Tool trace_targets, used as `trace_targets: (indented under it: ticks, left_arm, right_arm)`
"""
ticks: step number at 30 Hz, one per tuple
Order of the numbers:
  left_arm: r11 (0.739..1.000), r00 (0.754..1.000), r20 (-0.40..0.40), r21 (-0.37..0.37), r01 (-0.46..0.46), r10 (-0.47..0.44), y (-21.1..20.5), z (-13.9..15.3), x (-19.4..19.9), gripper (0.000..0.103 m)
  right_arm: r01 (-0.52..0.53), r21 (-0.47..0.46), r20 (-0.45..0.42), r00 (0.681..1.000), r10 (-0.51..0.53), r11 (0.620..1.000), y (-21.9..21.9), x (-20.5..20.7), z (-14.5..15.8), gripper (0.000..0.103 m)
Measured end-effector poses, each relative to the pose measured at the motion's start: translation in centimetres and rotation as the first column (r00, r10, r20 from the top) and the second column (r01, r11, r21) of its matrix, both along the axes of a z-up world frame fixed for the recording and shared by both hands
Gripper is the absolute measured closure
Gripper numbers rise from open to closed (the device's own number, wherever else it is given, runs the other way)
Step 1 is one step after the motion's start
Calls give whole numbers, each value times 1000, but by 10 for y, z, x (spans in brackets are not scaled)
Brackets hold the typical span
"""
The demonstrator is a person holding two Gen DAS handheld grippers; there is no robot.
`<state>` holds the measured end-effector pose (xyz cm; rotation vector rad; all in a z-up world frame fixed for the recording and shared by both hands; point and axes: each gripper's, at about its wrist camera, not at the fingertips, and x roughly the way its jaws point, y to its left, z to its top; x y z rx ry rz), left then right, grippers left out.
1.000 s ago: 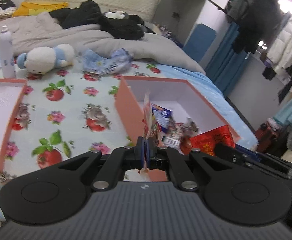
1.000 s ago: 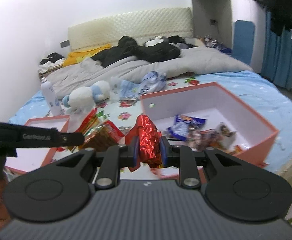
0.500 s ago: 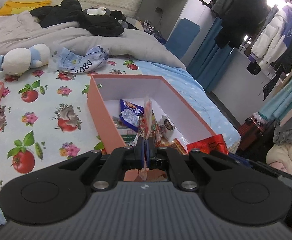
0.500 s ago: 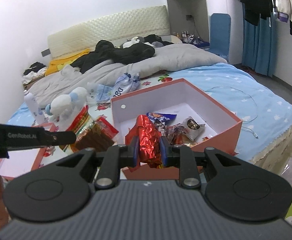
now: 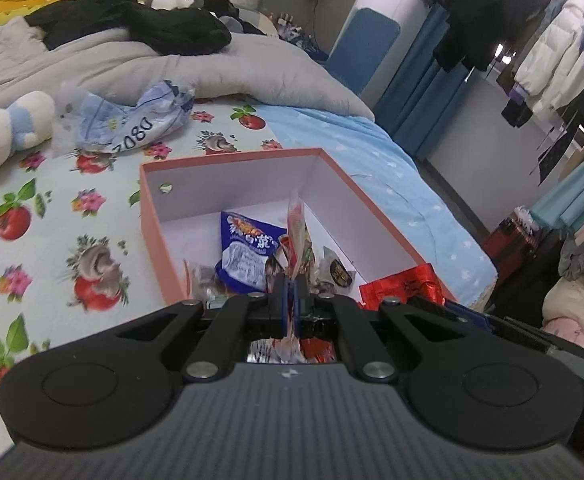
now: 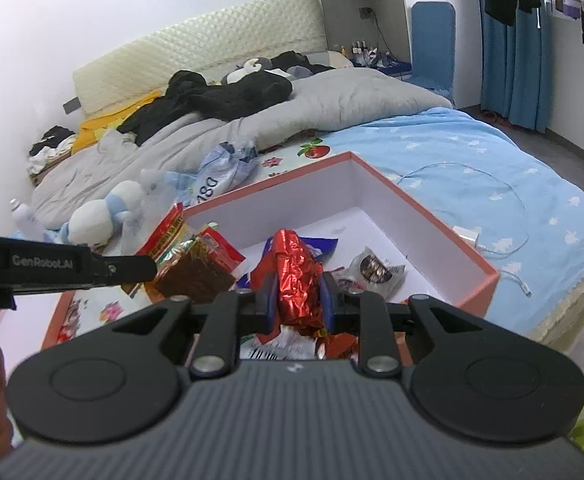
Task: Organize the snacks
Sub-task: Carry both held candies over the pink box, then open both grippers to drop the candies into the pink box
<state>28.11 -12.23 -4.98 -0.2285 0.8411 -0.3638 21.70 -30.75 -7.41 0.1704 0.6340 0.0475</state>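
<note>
Red crinkled foil, a snack packet (image 6: 297,280), sits pinched in the right claw (image 6: 296,300) above the near edge of the pink box (image 6: 423,208) on the bed (image 6: 491,152). The left claw (image 5: 290,304) is clamped on a thin clear-and-red packet (image 5: 296,224), standing edge-on over the box's near left part, where a blue packet (image 5: 246,254) and other snacks lie. Both loads hang close together; releasing too near the rim could drop one outside, and the slippery foil may slide out early.
</note>
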Motion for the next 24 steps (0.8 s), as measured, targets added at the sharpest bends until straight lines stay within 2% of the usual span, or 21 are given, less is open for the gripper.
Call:
trace_targets:
  ticks: [11, 19, 23, 24]
  left_arm:
    - [998, 996, -93, 54, 23, -17, -21, -45, 75, 100]
    - [996, 987, -159, 81, 39, -26, -28, -79, 105, 100]
    - [995, 985, -166, 78, 54, -41, -30, -80, 111, 99]
    - [995, 986, -164, 89, 55, -40, -30, -80, 112, 99]
  right_arm:
    - [4, 13, -106, 994, -2, 1000, -18, 68, -40, 77]
    - [6, 12, -186, 983, -3, 1000, -24, 98, -71, 76]
    - [13, 25, -206, 978, -8, 1000, -26, 107, -79, 75]
    - [13, 26, -205, 979, -8, 1000, -27, 108, -78, 71]
